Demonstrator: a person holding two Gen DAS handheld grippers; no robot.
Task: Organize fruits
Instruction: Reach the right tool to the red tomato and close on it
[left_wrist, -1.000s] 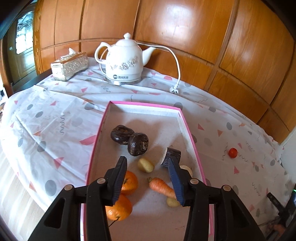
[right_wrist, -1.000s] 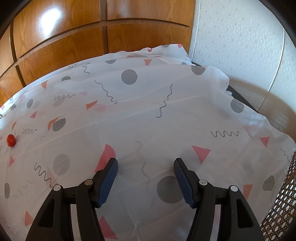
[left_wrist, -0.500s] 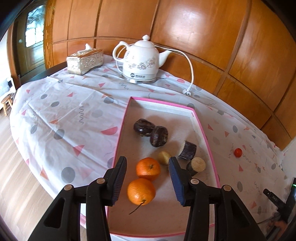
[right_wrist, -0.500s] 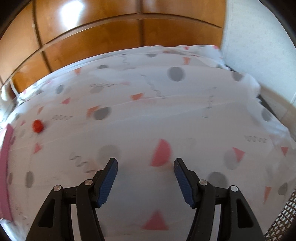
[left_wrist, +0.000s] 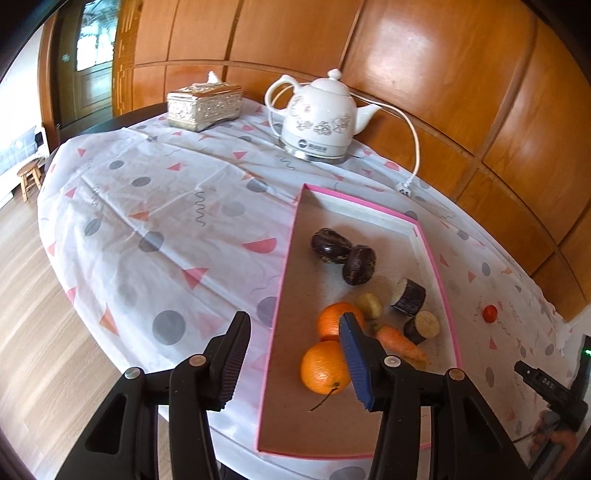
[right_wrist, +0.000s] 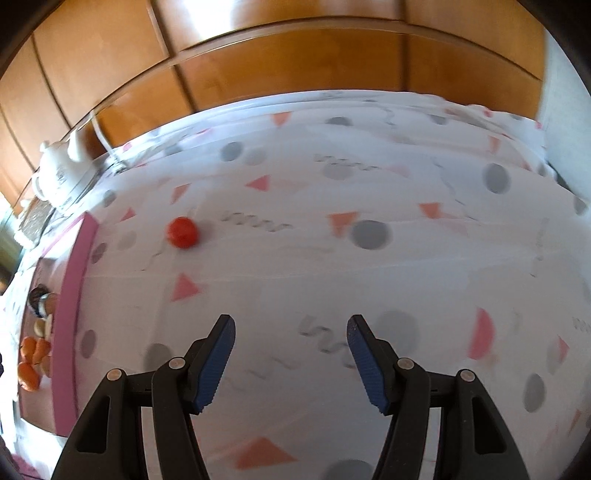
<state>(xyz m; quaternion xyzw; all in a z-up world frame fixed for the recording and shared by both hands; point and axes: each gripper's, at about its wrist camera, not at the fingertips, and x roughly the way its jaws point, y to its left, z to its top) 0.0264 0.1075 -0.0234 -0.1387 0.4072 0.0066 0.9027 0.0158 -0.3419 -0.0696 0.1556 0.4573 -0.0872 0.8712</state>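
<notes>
A pink-rimmed tray (left_wrist: 286, 273) lies on the patterned tablecloth. In it are two oranges (left_wrist: 323, 367), a carrot (left_wrist: 400, 341), two dark passion fruits (left_wrist: 341, 254), two eggplant pieces (left_wrist: 408, 295) and a small yellowish piece (left_wrist: 369, 304). A small red tomato (left_wrist: 490, 313) (right_wrist: 182, 232) sits on the cloth to the right of the tray. My left gripper (left_wrist: 293, 354) hovers over the tray's near left edge, its jaws opening with nothing between them. My right gripper (right_wrist: 290, 350) stands open and empty over bare cloth, with the tomato ahead and to its left.
A white kettle (left_wrist: 319, 118) on its base with a cord and plug (left_wrist: 404, 184) stands at the back, a silver tissue box (left_wrist: 203, 105) to its left. Wood panelling runs behind the table. A black device (left_wrist: 550, 387) lies at the near right edge.
The left gripper drew back and to the left, so the tray now sits to its right, and its jaws widened slightly. The right gripper swung left; the tomato and tray edge came closer into view.
</notes>
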